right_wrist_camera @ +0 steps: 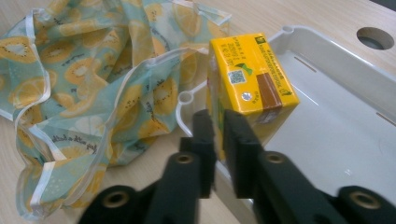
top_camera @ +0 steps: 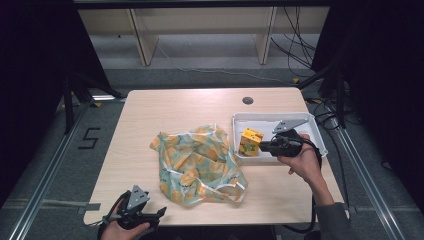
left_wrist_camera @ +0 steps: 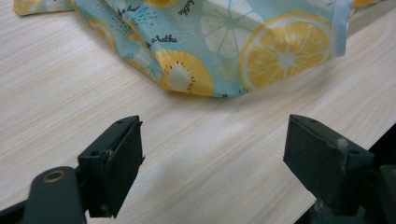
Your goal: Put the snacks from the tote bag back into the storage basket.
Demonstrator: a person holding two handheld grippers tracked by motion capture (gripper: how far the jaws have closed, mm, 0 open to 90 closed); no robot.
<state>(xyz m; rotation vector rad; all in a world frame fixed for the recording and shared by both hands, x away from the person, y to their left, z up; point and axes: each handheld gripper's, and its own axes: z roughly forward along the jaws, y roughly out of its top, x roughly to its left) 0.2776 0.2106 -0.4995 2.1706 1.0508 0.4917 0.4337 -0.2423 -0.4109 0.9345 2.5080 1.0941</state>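
White tray (top_camera: 314, 131) holding yellow carton (top_camera: 250, 142), right gripper (right_wrist_camera: 218, 130) jaws pressed together beside it, left gripper (left_wrist_camera: 212, 149) jaws spread

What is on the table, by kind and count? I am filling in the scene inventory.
Fruit-print bag: 1
White tray: 1
Yellow drink carton, in the tray: 1
Total: 3
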